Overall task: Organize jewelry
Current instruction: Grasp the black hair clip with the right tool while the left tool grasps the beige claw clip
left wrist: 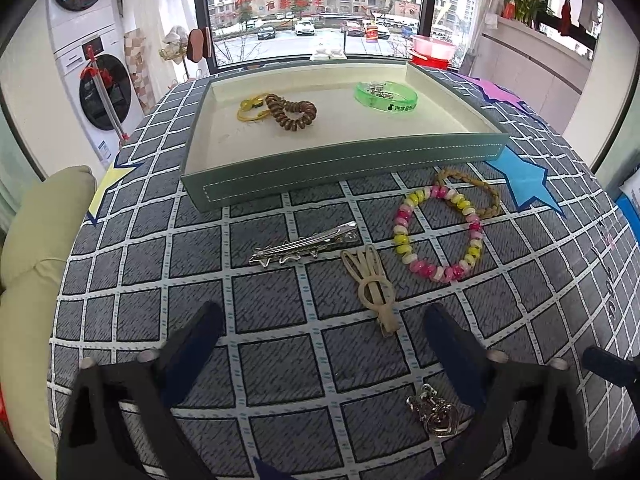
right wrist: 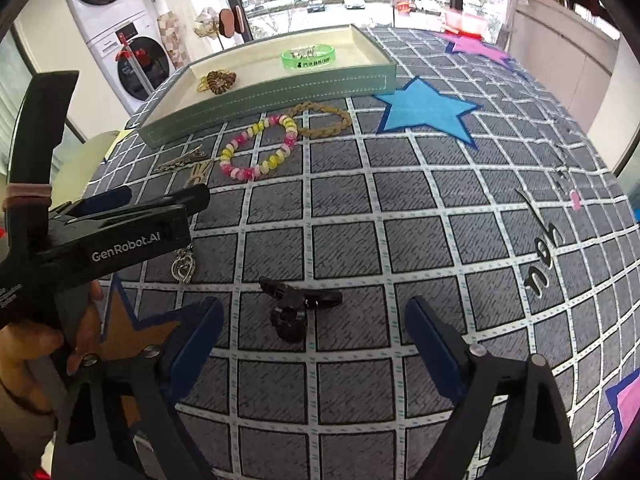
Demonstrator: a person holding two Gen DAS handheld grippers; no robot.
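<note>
Claws both stand spread and empty: right claw (right wrist: 314, 318) frames a black hair clip (right wrist: 294, 308) between its fingertips, untouched; left claw (left wrist: 322, 326) has a heart pendant (left wrist: 434, 412) just inside its right finger.

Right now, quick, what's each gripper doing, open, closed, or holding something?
Left gripper: open, holding nothing, over the beige hair clip.
Right gripper: open, holding nothing, the black hair claw lying between its jaws.

"GenRobot.AI" on left tool (right wrist: 200, 200)

Bright daylight from window (left wrist: 316, 12), sharp centre, fisheye-warped edges
</note>
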